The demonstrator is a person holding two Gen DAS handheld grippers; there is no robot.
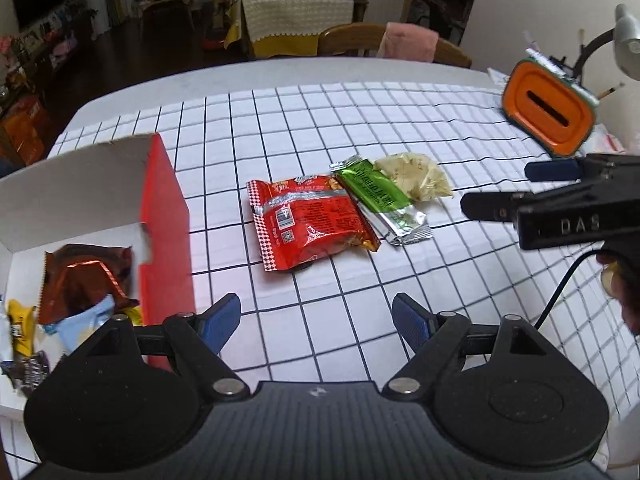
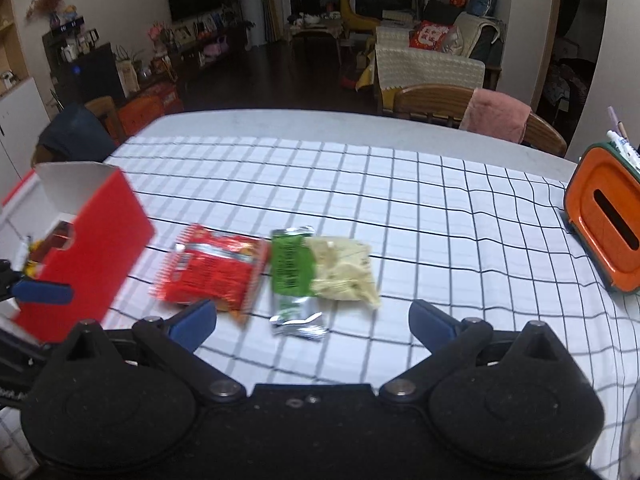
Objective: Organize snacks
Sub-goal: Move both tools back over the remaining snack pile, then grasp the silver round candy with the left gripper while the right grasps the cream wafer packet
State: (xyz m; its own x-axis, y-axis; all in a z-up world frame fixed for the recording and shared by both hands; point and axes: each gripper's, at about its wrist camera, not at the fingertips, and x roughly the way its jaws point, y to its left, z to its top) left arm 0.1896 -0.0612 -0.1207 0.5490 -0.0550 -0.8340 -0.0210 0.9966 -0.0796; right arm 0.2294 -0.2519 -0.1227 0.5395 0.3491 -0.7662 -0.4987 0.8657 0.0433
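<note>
A red snack packet [image 1: 310, 222] [image 2: 212, 270], a green and silver packet [image 1: 380, 200] [image 2: 294, 280] and a pale yellow packet [image 1: 416, 176] [image 2: 344, 268] lie side by side on the checked tablecloth. A red box [image 1: 164, 232] [image 2: 84, 252] with a white inside stands at the left and holds a brown foil packet [image 1: 86, 280] and several smaller snacks. My left gripper [image 1: 316, 322] is open and empty, near the box's right wall. My right gripper [image 2: 312, 326] is open and empty, just short of the green packet; it also shows from the side in the left wrist view [image 1: 504, 188].
An orange tissue holder [image 1: 548, 116] [image 2: 604, 228] with pens stands at the table's right edge, with a lamp [image 1: 626, 44] behind it. A wooden chair [image 1: 392, 44] [image 2: 476, 114] with a pink cloth stands at the far side. A black cable [image 1: 560, 292] trails at right.
</note>
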